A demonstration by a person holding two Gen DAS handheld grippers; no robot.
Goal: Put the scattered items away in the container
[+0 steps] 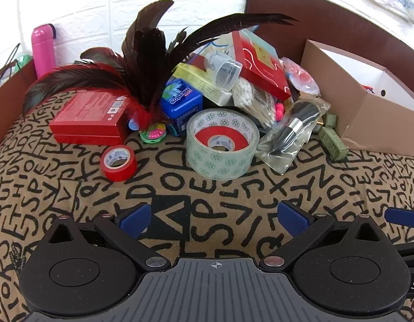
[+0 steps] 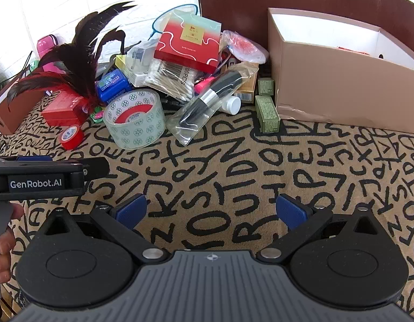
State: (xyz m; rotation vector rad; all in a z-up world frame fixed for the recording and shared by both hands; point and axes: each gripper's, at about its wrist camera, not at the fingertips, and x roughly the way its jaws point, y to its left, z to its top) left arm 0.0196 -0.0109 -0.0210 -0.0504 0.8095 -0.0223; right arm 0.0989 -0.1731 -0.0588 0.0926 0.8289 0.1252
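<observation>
Clutter lies heaped on the letter-printed cloth (image 1: pixel 207 196) of the counter: a glossy clear tape roll (image 1: pixel 222 145), a small red tape roll (image 1: pixel 118 163), a bagged brush (image 1: pixel 294 131), a feather shuttlecock (image 1: pixel 142 80) and a red box (image 1: pixel 91 118). Just right of the heap stands the open cardboard container (image 2: pixel 335 75). The left hand-held gripper (image 1: pixel 213 221) and the right hand-held gripper (image 2: pixel 211 212) both hover with blue pads spread wide, holding nothing.

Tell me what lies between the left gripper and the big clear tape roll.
Only bare letter-patterned cloth lies between the open left gripper and the clear tape roll, as the left wrist view shows. The small red tape roll sits off to the left.
</observation>
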